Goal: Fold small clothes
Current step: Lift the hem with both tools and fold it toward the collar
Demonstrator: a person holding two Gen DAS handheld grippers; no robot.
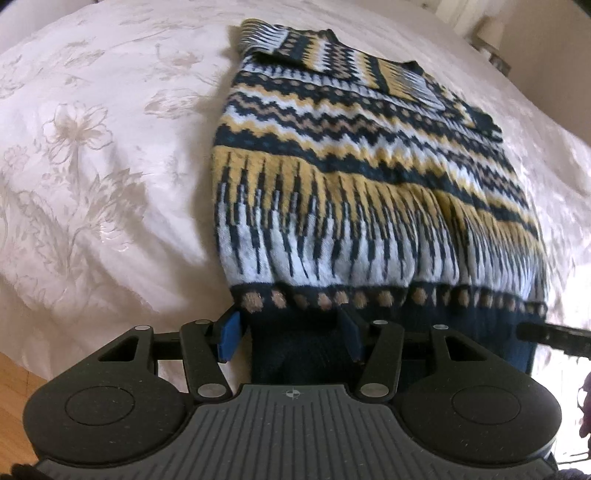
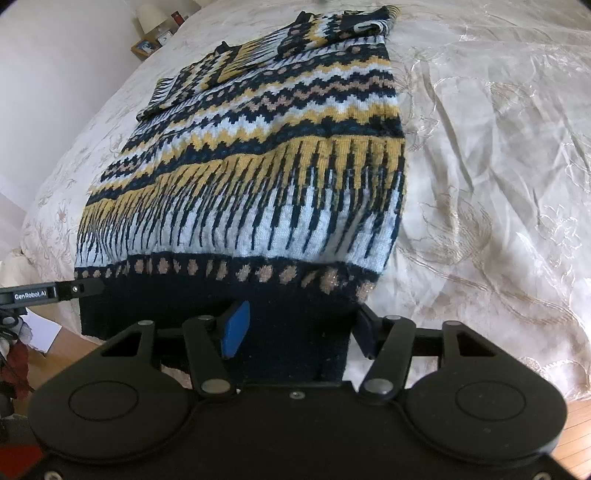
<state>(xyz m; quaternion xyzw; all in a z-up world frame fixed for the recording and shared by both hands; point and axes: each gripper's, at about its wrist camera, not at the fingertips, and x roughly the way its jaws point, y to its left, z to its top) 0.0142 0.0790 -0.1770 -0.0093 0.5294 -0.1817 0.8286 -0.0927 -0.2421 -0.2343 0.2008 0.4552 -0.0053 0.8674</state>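
Left fingers spread, right fingers spread, straddling sweater hem, bedspread

Pale floral bedspread over a bed; wooden floor below; nightstand with lamp beside white wall.

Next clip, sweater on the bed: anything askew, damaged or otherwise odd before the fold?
Nothing looks damaged. The sweater lies fairly flat on the bedspread, sleeves already folded across the far end. Its navy hem hangs over the bed edge, between the open fingers of the left gripper and right gripper. Only mild rippling above the hem.
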